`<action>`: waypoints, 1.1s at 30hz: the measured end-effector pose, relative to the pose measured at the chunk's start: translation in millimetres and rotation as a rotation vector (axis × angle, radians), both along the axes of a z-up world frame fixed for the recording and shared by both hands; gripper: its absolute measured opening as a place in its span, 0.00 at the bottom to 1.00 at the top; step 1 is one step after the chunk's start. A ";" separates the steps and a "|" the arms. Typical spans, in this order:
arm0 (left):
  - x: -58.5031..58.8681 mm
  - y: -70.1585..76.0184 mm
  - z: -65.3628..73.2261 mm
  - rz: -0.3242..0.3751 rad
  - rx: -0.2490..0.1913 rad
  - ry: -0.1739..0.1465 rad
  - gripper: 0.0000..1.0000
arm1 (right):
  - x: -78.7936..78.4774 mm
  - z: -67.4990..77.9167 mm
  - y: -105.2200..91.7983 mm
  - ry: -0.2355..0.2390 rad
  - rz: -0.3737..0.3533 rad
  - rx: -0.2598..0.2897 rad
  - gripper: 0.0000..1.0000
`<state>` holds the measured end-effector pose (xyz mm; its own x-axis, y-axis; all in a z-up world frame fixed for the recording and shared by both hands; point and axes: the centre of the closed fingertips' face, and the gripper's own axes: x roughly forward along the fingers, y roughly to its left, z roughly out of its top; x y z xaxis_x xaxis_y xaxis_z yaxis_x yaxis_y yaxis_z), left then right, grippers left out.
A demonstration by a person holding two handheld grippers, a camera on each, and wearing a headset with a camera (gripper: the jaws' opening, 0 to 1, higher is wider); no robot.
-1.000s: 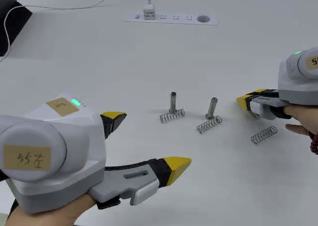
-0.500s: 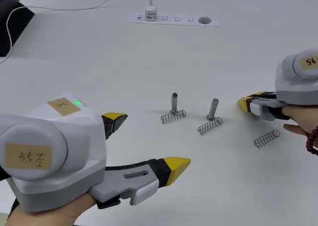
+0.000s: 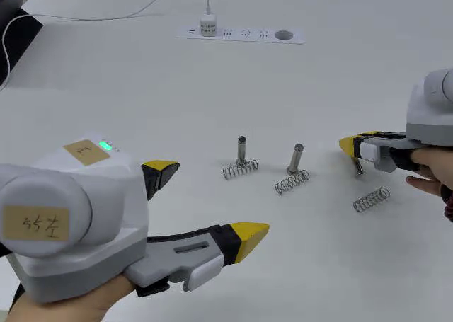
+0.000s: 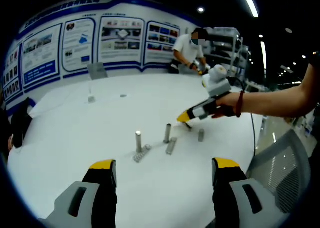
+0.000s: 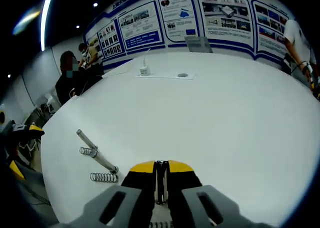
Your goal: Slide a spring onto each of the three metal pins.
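Two metal pins stand upright mid-table, one on the left and one on the right. A spring lies at the foot of each, the left one and the right one. A third spring lies loose further right. My right gripper is shut on the third pin, which hangs tilted below its yellow tips, just above that spring; the thin pin shows between the closed jaws. My left gripper is open and holds nothing, near the front left, well short of the pins.
A white power strip with a plugged-in charger lies at the table's far side, its cable running off to the back left. A dark object sits at the far left edge. People stand beyond the table.
The head camera has shifted slightly. My right gripper stays shut on the pin near the loose spring, with at most a small lift. The left gripper has not moved.
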<state>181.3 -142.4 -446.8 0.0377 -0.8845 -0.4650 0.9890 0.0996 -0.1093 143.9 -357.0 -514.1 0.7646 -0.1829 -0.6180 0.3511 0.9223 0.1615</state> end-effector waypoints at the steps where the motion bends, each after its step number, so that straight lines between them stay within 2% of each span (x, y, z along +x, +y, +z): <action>1: -0.7 -0.1 0.4 -0.002 -0.001 -0.001 0.80 | -0.6 1.3 0.7 0.000 0.004 -0.004 0.09; 15: -4.0 -0.4 5.4 -0.011 -0.019 -0.003 0.79 | -13.9 19.5 10.9 -0.009 0.028 -0.074 0.09; 24: -6.8 -2.7 7.0 -0.020 -0.027 -0.007 0.78 | -18.7 20.4 12.5 0.012 0.040 -0.104 0.09; 33: -4.6 -0.7 6.8 -0.016 -0.021 -0.022 0.77 | -21.0 18.5 14.2 0.046 0.072 -0.160 0.09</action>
<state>176.7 -143.1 -440.0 0.0336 -0.8948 -0.4453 0.9926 0.0818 -0.0895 122.9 -342.8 -495.6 0.7511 -0.2272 -0.6199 0.2864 0.9581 -0.0042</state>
